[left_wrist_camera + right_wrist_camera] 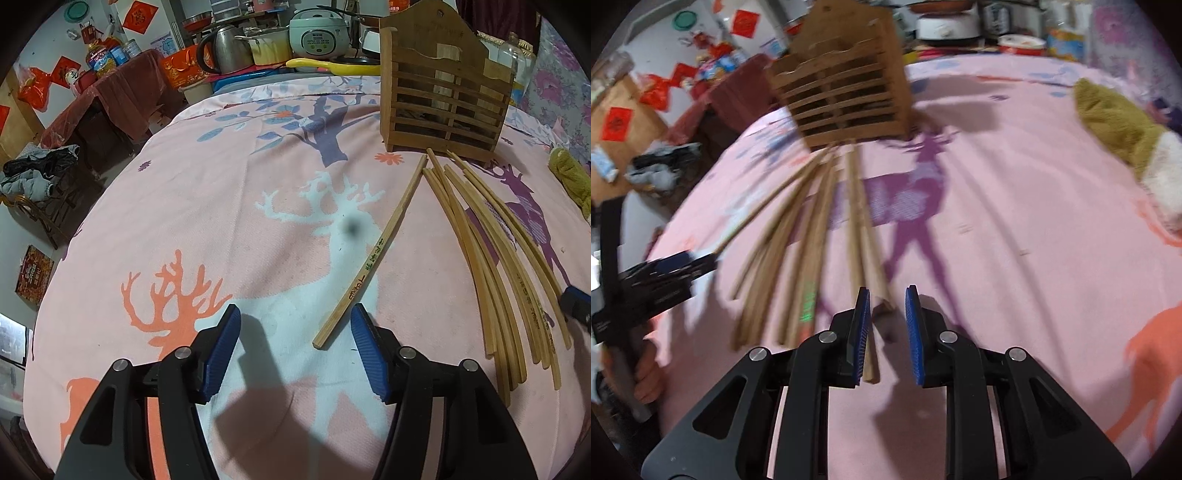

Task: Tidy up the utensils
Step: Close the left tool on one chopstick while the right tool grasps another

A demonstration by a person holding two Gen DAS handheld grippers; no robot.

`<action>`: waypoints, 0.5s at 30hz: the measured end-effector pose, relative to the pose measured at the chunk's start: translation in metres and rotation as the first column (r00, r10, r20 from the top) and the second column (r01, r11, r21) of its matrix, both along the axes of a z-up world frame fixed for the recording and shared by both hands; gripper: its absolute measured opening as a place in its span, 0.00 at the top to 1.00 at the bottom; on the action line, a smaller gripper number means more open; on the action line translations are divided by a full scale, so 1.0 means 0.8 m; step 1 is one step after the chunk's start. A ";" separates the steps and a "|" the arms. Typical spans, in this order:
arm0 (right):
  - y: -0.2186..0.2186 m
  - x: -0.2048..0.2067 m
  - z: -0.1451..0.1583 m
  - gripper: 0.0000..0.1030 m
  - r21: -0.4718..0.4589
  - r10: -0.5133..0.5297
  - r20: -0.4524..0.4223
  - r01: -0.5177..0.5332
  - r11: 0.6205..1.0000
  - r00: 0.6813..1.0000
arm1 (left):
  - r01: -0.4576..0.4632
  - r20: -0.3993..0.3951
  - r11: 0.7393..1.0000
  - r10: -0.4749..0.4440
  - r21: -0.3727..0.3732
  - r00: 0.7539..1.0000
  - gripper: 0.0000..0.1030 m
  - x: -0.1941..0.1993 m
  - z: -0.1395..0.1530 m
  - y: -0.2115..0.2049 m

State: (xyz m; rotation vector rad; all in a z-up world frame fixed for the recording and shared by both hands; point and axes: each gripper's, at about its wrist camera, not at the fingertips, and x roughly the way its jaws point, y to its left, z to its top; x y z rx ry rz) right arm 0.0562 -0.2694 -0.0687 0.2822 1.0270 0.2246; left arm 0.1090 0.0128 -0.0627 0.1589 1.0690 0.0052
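A pink cloth [207, 206] printed with deer and trees is spread over the table, and a slatted wooden holder [443, 107] is stood upright on it at the far side. Near the foot of the holder, a bunch of wooden chopsticks [495, 280] is laid fanned out on the cloth, their far tips close to the holder's base. One single chopstick [373, 254], printed with green and dark characters, is laid apart from the bunch, to its left in the left wrist view.

The left claw [295, 347] is held low over the cloth with its blue pads spread wide; nothing is gripped, and the near end of the single chopstick is seen between the pads but touching neither.

The right claw [886, 325] is held over the near ends of the bunch, its pads narrowly parted. The ends of one or two chopsticks are seen in the gap, close to the left pad, but the view is blurred and a pinch cannot be confirmed. A yellow-green plush item [1115, 122] is lying on the cloth well to the right.
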 end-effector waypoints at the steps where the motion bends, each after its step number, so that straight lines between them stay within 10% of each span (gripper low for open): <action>1: 0.000 0.000 0.001 0.78 -0.007 -0.003 0.005 0.003 1.000 1.000 | 0.000 0.000 1.000 0.000 0.000 1.000 0.40 0.000 0.000 0.000; 12: 0.026 0.002 -0.003 0.78 -0.166 0.011 0.038 -0.005 0.986 0.999 | 0.023 0.001 1.000 -0.023 -0.003 1.000 0.44 -0.001 -0.001 -0.004; 15: 0.028 0.001 -0.002 0.81 -0.187 0.015 0.046 -0.007 0.982 0.999 | 0.065 -0.011 0.996 -0.066 -0.058 0.998 0.72 -0.003 -0.001 -0.007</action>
